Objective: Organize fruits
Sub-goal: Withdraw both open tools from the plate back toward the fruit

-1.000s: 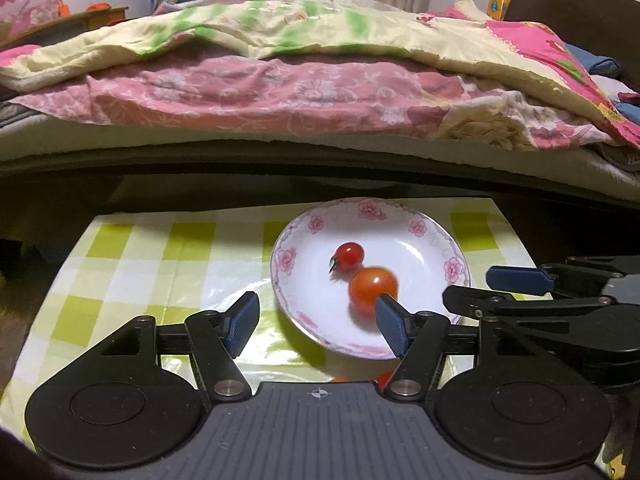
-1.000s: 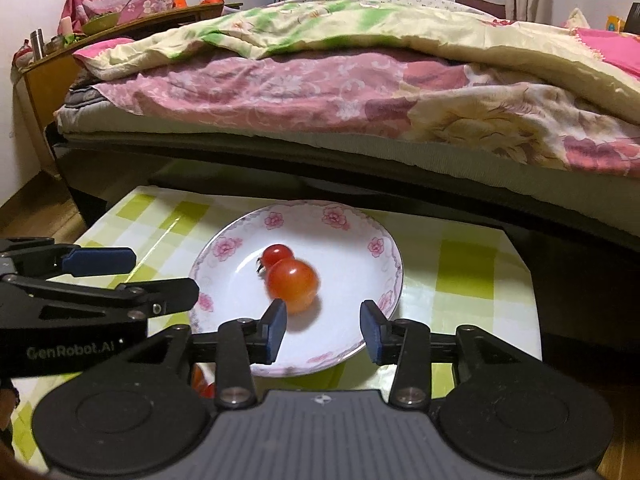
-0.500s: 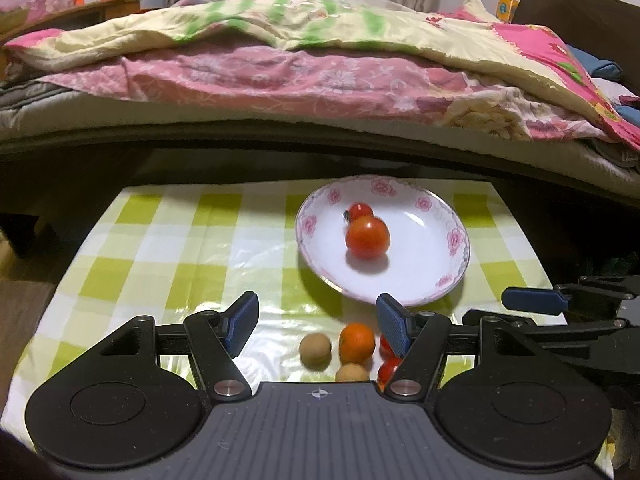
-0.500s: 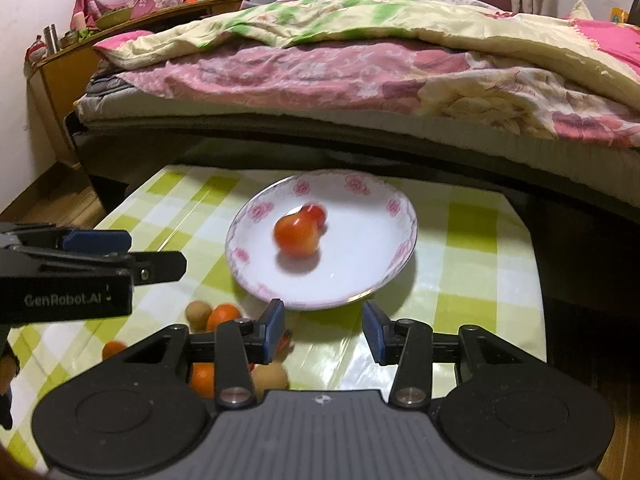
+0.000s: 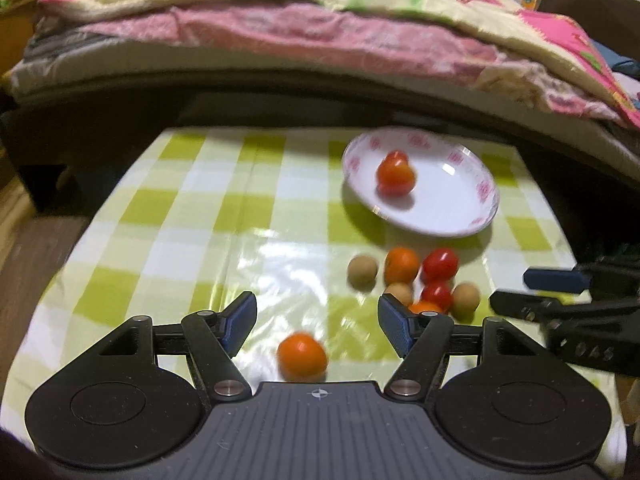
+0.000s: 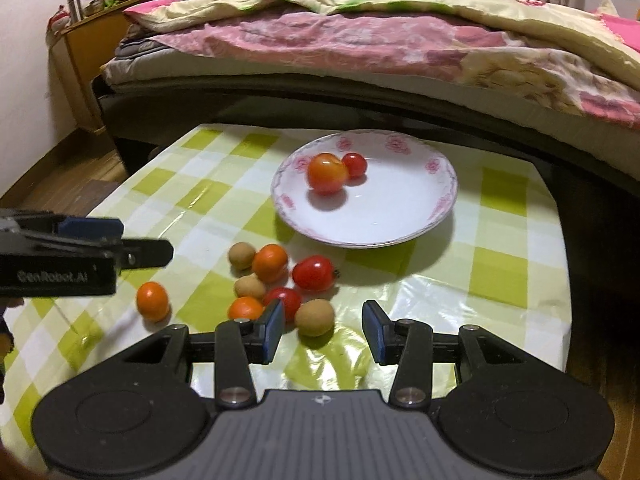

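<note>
A white plate with pink flowers (image 6: 400,236) (image 5: 472,216) holds a big orange-red tomato (image 6: 326,172) (image 5: 395,176) and a small cherry tomato (image 6: 355,165). Nearer me lies a loose cluster of fruit: brown longans (image 6: 241,255), small oranges (image 6: 270,263) and red cherry tomatoes (image 6: 314,273) (image 5: 440,263). One orange (image 5: 302,356) (image 6: 152,301) lies apart, on the cloth between my left gripper's (image 5: 318,318) open fingers, untouched. My right gripper (image 6: 324,328) is open just behind a longan (image 6: 315,317), holding nothing.
The fruit lies on a low table under a green-and-white checked plastic cloth (image 6: 500,272). A bed with pink and cream quilts (image 6: 360,40) runs along the far edge. A wooden cabinet (image 6: 80,52) stands at the far left. Floor shows at the left.
Both grippers have drawn back from the plate towards the table's near side. The loose fruit cluster and the lone orange have come into view. Nothing was picked up.
</note>
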The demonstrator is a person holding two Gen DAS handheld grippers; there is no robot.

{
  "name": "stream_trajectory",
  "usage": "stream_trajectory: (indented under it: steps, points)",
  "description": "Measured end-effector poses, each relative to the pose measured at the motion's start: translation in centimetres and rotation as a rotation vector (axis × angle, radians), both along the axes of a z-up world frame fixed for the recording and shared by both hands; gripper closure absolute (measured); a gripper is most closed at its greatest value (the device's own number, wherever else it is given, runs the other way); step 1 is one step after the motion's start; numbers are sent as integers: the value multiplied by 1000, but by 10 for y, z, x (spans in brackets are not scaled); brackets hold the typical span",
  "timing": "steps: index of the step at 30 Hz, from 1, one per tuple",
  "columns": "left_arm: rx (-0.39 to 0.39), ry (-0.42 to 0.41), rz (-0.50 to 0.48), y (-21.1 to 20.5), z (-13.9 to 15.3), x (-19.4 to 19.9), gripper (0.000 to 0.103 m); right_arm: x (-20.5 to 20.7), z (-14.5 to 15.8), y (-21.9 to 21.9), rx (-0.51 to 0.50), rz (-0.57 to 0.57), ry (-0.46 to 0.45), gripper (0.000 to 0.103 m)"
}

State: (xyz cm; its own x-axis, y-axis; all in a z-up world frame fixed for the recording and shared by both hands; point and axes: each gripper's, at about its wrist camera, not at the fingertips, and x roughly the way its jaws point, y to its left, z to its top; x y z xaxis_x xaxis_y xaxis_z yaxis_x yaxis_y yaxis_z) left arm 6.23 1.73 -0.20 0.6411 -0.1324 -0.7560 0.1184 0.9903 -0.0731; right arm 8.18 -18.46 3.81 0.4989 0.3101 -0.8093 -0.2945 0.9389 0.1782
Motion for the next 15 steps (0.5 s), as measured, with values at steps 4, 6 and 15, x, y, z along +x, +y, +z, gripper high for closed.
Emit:
stream_trajectory:
  steps: [4, 6, 15]
  points:
    - [6, 34, -5, 1, -11, -3, 29, -2, -1, 4, -2, 14, 6, 58]
    - [11, 46, -13, -1, -16, -2, 30, -3, -3, 5, -7, 21, 7, 58]
    - [27, 89, -14, -3, -36, 3, 37, 1, -11, -2, -3, 23, 27, 58]
